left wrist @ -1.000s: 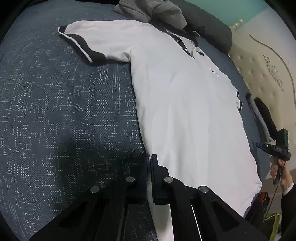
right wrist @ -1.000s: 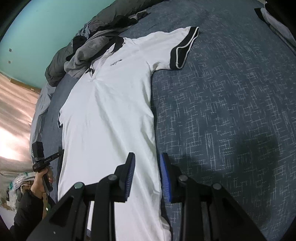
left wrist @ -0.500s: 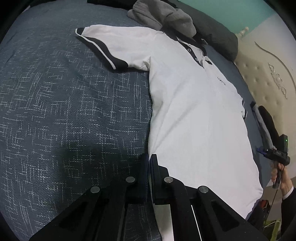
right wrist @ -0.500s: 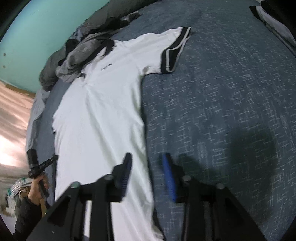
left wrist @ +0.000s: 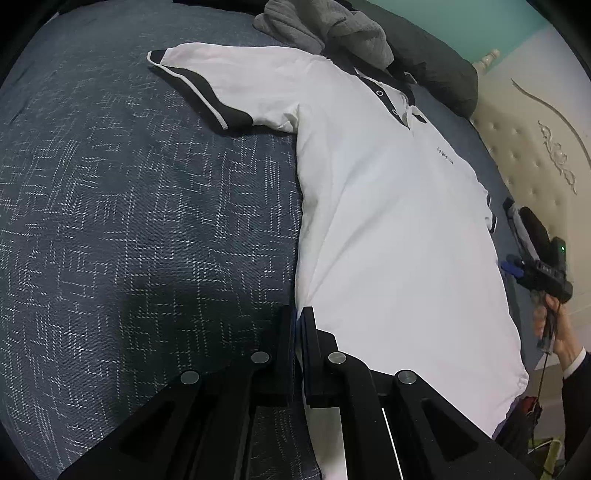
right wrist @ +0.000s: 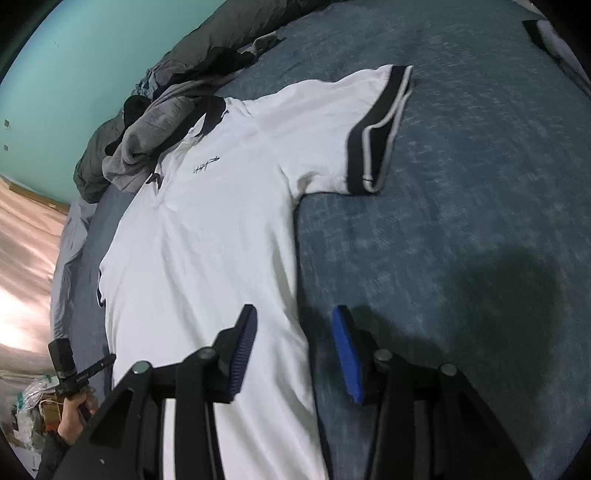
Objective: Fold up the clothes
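white short-sleeved polo shirt with black trim [left wrist: 388,221] lies flat, unfolded, on the blue woven bed [left wrist: 147,221]. your left hand-held gripper [left wrist: 298,321] is pinched on its side edge; your right hand-held gripper [right wrist: 295,339] spread wide astride the opposite edge, likely to grip.

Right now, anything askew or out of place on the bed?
The grey garment lies crumpled over the white polo shirt at its collar, so the collar is partly buried. The shirt itself lies flat, undamaged.

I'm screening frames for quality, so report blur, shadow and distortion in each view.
Left wrist: sharp, with fisheye bending, and a tool shadow on the bedspread. Right wrist: motion-smeared bedspread weave, soft polo shirt edges, and a dark shadow to the right.
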Motion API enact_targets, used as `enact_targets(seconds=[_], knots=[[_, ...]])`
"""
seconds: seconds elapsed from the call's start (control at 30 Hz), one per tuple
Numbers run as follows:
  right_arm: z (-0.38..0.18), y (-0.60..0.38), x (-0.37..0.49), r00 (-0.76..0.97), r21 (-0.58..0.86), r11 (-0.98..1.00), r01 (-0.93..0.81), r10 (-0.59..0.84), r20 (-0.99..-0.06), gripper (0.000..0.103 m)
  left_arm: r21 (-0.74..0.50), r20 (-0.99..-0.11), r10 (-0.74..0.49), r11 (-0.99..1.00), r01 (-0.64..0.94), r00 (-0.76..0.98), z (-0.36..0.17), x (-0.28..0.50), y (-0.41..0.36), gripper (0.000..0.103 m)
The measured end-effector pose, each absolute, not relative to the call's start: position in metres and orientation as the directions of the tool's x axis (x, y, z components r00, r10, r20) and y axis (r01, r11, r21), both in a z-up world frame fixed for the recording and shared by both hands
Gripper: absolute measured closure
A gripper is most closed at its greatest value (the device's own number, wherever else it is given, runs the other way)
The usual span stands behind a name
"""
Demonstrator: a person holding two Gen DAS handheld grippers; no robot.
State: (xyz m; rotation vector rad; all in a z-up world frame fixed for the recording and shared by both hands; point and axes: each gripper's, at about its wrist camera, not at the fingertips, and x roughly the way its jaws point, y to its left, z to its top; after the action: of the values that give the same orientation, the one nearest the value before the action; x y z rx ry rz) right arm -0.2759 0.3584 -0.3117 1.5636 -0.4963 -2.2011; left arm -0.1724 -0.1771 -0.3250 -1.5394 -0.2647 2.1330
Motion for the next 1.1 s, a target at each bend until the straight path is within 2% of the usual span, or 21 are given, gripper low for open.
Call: enact_targets(seconds=[0.13, 0.2, 0.27, 0.3, 0.5, 0.63, 0.7, 0.77, 1.03, 1.1], knots=[[-0.324, 0.346, -0.288, -0.284, 0.484, -0.866, 0.125, -0.499, -0.819, 0.078, -0.432, -0.834, 0.497, -0.859, -0.275, -0.241, -0.327, -0.172, -0.178, 0.1], [-0.325, 0.349, -0.29, -0.3, 0.484, -0.867, 0.117, -0.495, -0.815, 0.092, -0.433, -0.834, 0.497, -0.859, -0.274, -0.24, -0.327, -0.172, -0.177, 0.1], [-0.325, 0.353, -0.291, -0.317, 0.484, -0.868, 0.108, -0.492, -0.811, 0.1, -0.433, -0.834, 0.497, -0.859, -0.274, -0.239, -0.328, -0.171, -0.178, 0.1], [-0.326, 0.355, -0.291, -0.325, 0.484, -0.869, 0.103, -0.49, -0.809, 0.101, -0.432, -0.835, 0.497, -0.859, -0.275, -0.238, -0.328, -0.171, -0.178, 0.1], [-0.329, 0.358, -0.295, -0.327, 0.499, -0.859, 0.113, -0.506, -0.798, 0.1, -0.432, -0.836, 0.496, -0.858, -0.276, -0.233, -0.329, -0.171, -0.178, 0.1], [-0.328, 0.363, -0.303, -0.328, 0.552, -0.83, 0.083, -0.546, -0.771, 0.096, -0.431, -0.837, 0.495, -0.859, -0.277, -0.232, -0.33, -0.171, -0.176, 0.1], [-0.326, 0.366, -0.308, -0.349, 0.576, -0.815, 0.06, -0.558, -0.753, 0.077, -0.433, -0.837, 0.496, -0.858, -0.276, -0.231, -0.331, -0.171, -0.176, 0.1], [-0.324, 0.37, -0.313, -0.371, 0.6, -0.799, 0.038, -0.568, -0.734, 0.072, -0.432, -0.838, 0.495, -0.858, -0.277, -0.229, -0.331, -0.171, -0.176, 0.1], [-0.331, 0.36, -0.341, -0.398, 0.63, -0.777, -0.004, -0.577, -0.713, 0.072, -0.431, -0.841, 0.492, -0.86, -0.273, -0.223, -0.331, -0.172, -0.176, 0.1], [-0.334, 0.355, -0.348, -0.4, 0.632, -0.775, -0.011, -0.576, -0.713, 0.076, -0.431, -0.842, 0.492, -0.86, -0.272, -0.221, -0.331, -0.172, -0.177, 0.1]])
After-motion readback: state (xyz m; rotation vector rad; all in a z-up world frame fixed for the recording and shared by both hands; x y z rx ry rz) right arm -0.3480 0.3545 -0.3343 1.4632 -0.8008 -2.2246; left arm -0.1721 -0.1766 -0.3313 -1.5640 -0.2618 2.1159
